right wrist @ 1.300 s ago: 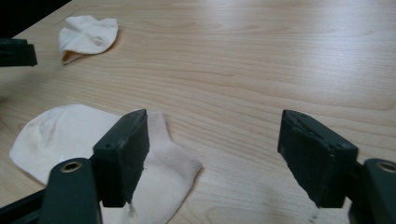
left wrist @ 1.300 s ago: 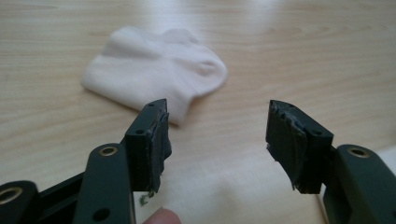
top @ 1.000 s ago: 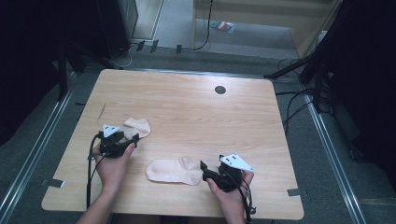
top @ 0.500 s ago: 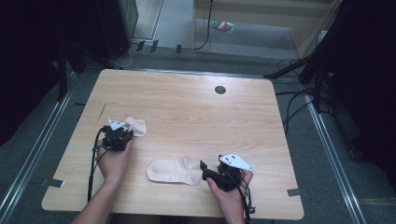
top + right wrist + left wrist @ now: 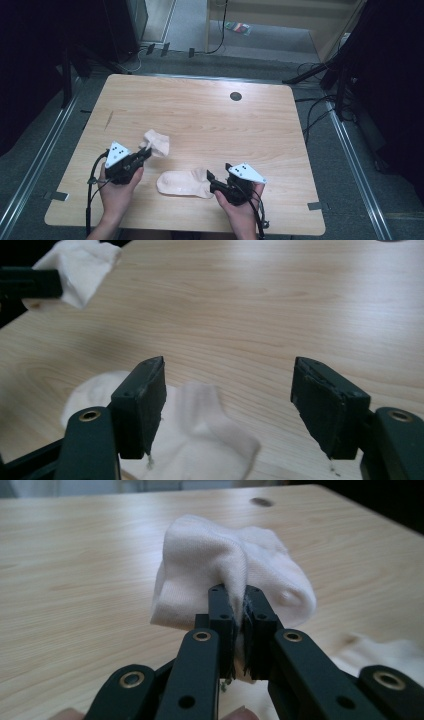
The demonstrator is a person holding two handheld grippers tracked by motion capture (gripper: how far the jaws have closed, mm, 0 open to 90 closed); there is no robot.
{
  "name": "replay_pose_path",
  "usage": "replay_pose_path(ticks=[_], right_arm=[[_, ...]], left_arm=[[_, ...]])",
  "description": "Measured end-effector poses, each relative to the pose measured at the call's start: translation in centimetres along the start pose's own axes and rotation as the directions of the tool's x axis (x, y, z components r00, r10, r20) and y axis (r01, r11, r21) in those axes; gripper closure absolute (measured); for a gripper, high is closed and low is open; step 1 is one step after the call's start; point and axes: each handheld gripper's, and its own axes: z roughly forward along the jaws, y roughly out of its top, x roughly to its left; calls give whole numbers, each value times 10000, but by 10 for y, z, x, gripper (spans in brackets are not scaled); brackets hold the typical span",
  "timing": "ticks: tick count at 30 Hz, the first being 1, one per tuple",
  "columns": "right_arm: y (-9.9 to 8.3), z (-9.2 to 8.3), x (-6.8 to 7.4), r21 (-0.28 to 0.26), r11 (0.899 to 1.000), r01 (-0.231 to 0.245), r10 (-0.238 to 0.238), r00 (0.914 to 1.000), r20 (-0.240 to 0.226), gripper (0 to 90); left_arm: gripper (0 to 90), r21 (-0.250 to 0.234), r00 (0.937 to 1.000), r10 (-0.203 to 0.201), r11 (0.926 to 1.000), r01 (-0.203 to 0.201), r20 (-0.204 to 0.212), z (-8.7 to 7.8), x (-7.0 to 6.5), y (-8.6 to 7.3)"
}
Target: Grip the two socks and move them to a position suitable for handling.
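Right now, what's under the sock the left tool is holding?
Bare table. The left tool is shut on the crumpled sock, lifting it. The tool's jaws cover the pinched fold. The flat sock lies apart, near the right tool.

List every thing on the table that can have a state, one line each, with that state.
Sock by the left claw: bunched, pinched in the claw, partly lifted off the table.
Sock by the right claw: lying flat on the table, not gripped.
Left claw: shut on the bunched sock.
Right claw: open, jaws just closing, over the flat sock's end.

Bunched sock (image 5: 156,142), flat sock (image 5: 182,183)
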Motion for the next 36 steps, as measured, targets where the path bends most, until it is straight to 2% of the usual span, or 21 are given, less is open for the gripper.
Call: replay_pose_path(ticks=[3,4,5,7,10,11,13,17,18,20,21,22,24,26,28,29,30,31,32,33,36], right_arm=[[6,-4,13,-234,9997,-24,8,9976,-696,348],[6,-4,13,-234,9997,-24,8,9976,-696,348],[8,-6,18,-322,9994,-102,66,9939,-1100,373],[9,-7,20,-343,9993,-147,100,9912,-1317,382],[13,-4,22,-457,9973,-579,469,9761,-2121,436],[14,-3,22,-447,9968,-664,548,9728,-2249,444],[16,-2,21,-499,9949,-879,729,9659,-2484,457],[18,2,18,-421,9919,-1195,1029,9538,-2823,476],[19,5,16,-306,9895,-1414,1261,9469,-2958,482],[20,11,13,113,9801,-1980,1898,9204,-3418,505],[20,11,13,113,9801,-1980,1898,9204,-3418,505],[21,17,10,515,9700,-2375,2394,8978,-3696,626],[24,20,8,666,9623,-2638,2697,8918,-3632,764],[27,22,8,680,9601,-2714,2775,8920,-3568,828],[33,28,10,628,9646,-2562,2617,9001,-3483,879],[40,36,15,622,9704,-2333,2405,9122,-3318,885],[40,36,15,622,9704,-2333,2405,9122,-3318,885],[48,44,22,524,9780,-2017,2077,9231,-3236,887],[48,44,22,524,9780,-2017,2077,9231,-3236,887],[59,54,34,465,9869,-1546,1613,9369,-3100,888],[70,65,47,532,9928,-1072,1184,9439,-3083,888]], left_arm=[[855,-328,9968,503,9983,-483,614,-8,-28,-4],[856,-328,9968,503,9983,-483,614,-8,-28,-4],[855,-451,9916,866,9956,-826,957,-7,-39,-6],[855,-557,9873,1113,9929,-1055,1135,-6,-45,-8],[855,-849,9797,1379,9883,-1265,1455,-4,-53,-11],[855,-876,9720,1574,9857,-1439,1747,-2,-57,-13],[855,-927,9663,1739,9830,-1587,1900,-1,-60,-15],[855,-1029,9602,1783,9819,-1593,2151,1,-62,-18],[855,-1002,9588,1822,9814,-1638,2180,2,-63,-19],[855,-1063,9572,1848,9806,-1646,2228,3,-62,-20],[855,-1063,9572,1848,9806,-1646,2228,3,-62,-20],[854,-1073,9568,1883,9799,-1680,2216,3,-62,-19],[854,-1068,9576,1897,9797,-1699,2167,4,-60,-18],[853,-1000,9603,1886,9802,-1711,2055,6,-58,-15],[851,-988,9656,1842,9808,-1683,1837,8,-55,-12],[848,-834,9733,1643,9848,-1525,1601,10,-50,-9],[841,-834,9733,1643,9848,-1525,1601,10,-50,-9],[831,-652,9826,1284,9906,-1205,1341,14,-41,-7],[817,-652,9826,1284,9906,-1205,1341,14,-41,-7],[783,-338,9899,743,9969,-707,1206,18,-29,-7],[673,-83,9945,289,9996,-282,1004,20,-17,-12]])
